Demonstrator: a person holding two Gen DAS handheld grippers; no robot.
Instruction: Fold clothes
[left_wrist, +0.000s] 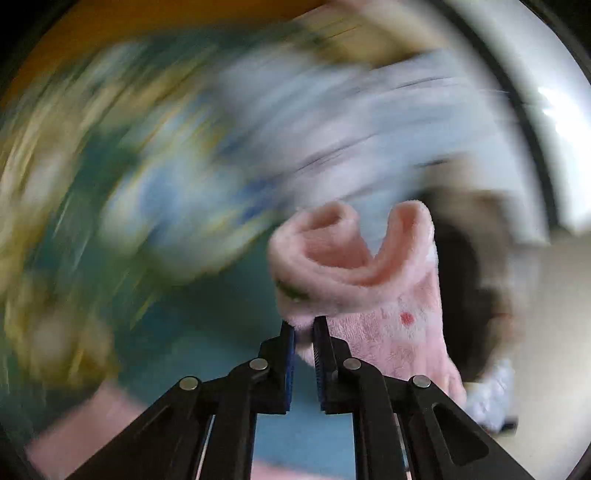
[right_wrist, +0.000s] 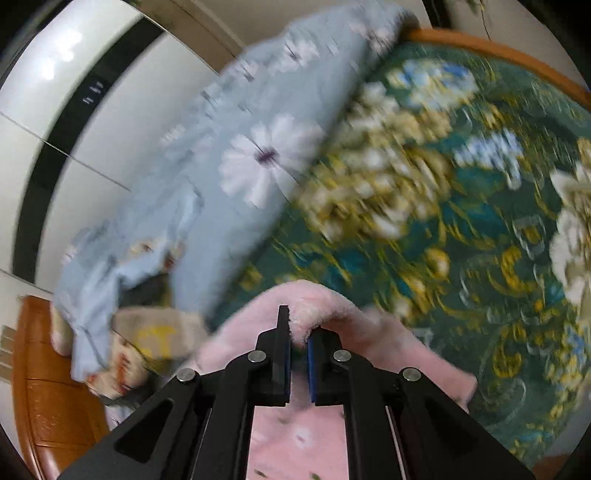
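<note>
A pink fleece garment with small flower prints is held by both grippers above a bed. In the left wrist view my left gripper is shut on a curled edge of the pink garment, which hangs to the right of the fingers. In the right wrist view my right gripper is shut on another fold of the pink garment, which drapes over and under the fingers. Both views are blurred by motion.
The bed has a dark green bedspread with white and yellow flowers. A light blue floral quilt lies bunched along its edge, with a beige cloth below it. A wooden bed frame and white wardrobe stand beyond.
</note>
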